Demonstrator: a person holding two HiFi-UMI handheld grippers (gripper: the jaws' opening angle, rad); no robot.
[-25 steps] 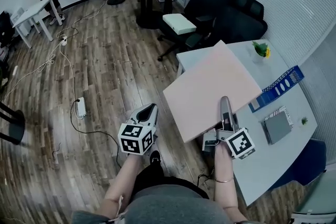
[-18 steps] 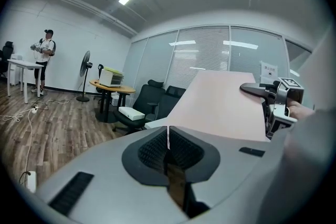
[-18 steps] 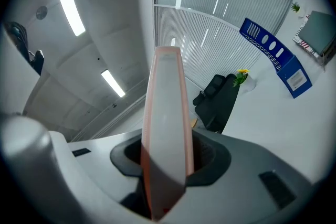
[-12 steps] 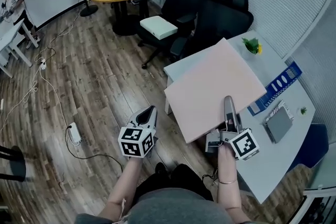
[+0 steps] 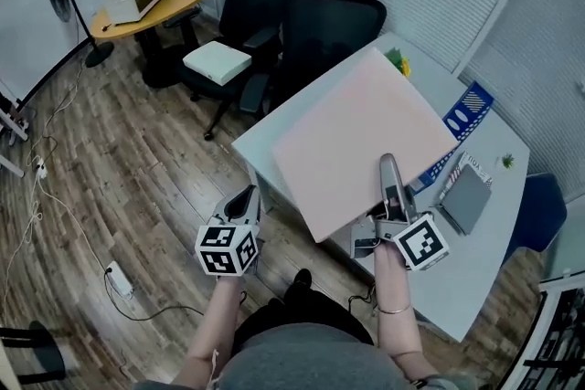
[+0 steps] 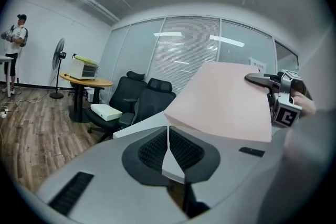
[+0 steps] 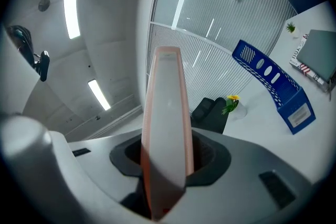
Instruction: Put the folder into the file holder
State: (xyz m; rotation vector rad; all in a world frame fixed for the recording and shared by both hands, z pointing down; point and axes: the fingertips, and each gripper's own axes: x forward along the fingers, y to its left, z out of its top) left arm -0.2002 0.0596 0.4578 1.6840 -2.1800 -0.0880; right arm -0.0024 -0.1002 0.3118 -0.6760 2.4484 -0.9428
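My right gripper (image 5: 388,196) is shut on the near edge of a large pink folder (image 5: 356,142), which hangs tilted above the white desk (image 5: 484,262). The right gripper view shows that folder (image 7: 166,113) edge-on between the pads of my right gripper (image 7: 165,165). A blue file holder (image 5: 462,118) lies on the desk just past the folder's far right corner, and the same file holder (image 7: 273,82) sits at the right of the right gripper view. My left gripper (image 5: 243,205) hovers shut and empty off the desk's left edge, with the folder (image 6: 226,107) ahead of its jaws (image 6: 168,140).
A grey notebook (image 5: 464,199) lies on the desk right of my right hand. A small yellow-flowered plant (image 5: 398,61) stands at the desk's far edge. Two black office chairs (image 5: 329,14) sit behind the desk. A round wooden table (image 5: 151,3) carries a printer.
Both hands have travelled toward the desk. The folder, still in the right gripper, now hangs over the desktop and closer to the blue file holder. The left gripper stays shut.
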